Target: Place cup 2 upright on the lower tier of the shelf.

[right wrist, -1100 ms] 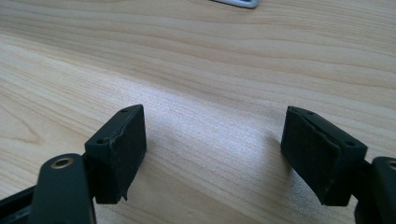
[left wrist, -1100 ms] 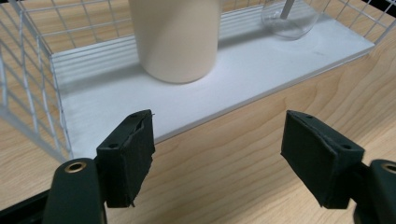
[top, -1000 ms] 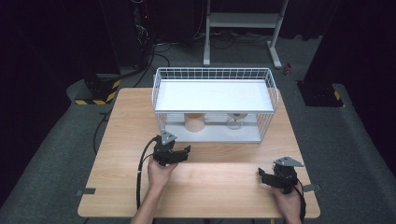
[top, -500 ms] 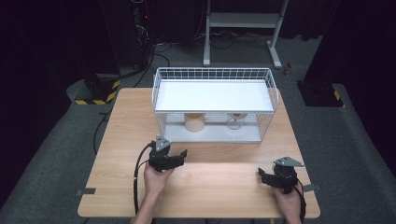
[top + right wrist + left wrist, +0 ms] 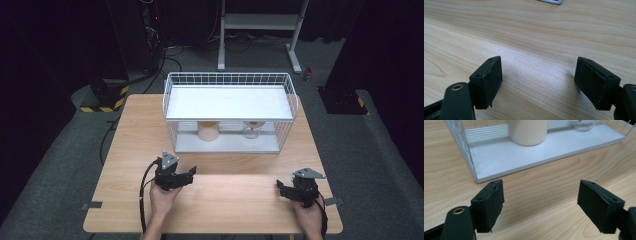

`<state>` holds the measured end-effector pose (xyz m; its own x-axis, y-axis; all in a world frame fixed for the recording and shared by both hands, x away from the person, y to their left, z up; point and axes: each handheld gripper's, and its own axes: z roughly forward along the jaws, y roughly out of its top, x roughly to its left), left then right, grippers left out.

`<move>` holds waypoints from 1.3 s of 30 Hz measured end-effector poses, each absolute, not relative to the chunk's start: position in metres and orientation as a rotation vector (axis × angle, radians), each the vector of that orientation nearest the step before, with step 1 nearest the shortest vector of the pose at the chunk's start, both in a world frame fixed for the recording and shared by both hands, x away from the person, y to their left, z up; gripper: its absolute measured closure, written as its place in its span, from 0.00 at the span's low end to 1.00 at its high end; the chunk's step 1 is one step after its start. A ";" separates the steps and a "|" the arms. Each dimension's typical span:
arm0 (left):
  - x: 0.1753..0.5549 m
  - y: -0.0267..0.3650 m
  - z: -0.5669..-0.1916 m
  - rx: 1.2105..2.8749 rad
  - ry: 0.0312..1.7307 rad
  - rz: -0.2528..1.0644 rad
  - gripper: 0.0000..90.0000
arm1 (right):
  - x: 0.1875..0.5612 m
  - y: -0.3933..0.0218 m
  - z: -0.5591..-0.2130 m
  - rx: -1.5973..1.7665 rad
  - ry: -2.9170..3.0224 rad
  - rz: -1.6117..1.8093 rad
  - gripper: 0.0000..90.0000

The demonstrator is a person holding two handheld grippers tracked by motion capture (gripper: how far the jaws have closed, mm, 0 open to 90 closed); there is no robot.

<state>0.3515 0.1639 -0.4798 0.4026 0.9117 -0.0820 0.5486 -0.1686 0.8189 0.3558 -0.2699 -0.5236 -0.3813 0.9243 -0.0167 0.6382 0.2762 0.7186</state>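
Observation:
A white wire rack (image 5: 172, 107) with a flat white top stands at the back of the wooden table (image 5: 135, 135). Under the top, on its lower shelf (image 5: 524, 157), sit a cream cup (image 5: 208, 131) (image 5: 527, 131) and a clear glass (image 5: 251, 131) (image 5: 582, 123). My left gripper (image 5: 189, 173) (image 5: 540, 195) hovers low over the table in front of the rack, pointing toward the cup. Its jaws have just been opening and nothing is between them. My right gripper (image 5: 280, 187) (image 5: 539, 75) rests near the front right corner, open over bare wood.
A black cable (image 5: 144, 192) trails from the left gripper to the front edge. Beyond the table, on the dark floor, are a white stand (image 5: 260, 22) and a yellow-and-black striped block (image 5: 102, 106). Bare wood lies between the two grippers.
My left gripper has drawn back from the rack toward the front edge and sunk a little, and its jaws stand wider apart. The right gripper has not moved.

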 end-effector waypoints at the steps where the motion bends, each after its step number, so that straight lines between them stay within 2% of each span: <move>1: 0.351 0.164 -0.480 1.841 1.261 0.562 0.23 | 0.356 -0.270 -0.524 1.406 2.117 0.884 0.25; 35: 0.335 0.172 -0.519 1.920 1.308 0.589 0.21 | 0.356 -0.270 -0.524 1.406 2.117 0.884 0.25; 39: 0.337 0.169 -0.528 1.972 1.345 0.604 0.22 | 0.356 -0.270 -0.524 1.406 2.117 0.884 0.25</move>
<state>0.3372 0.1692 -0.5282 0.3625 0.9320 0.0059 0.6236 -0.2472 0.7416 0.3558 -0.2699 -0.5236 -0.3812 0.9243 -0.0167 0.6382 0.2763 0.7186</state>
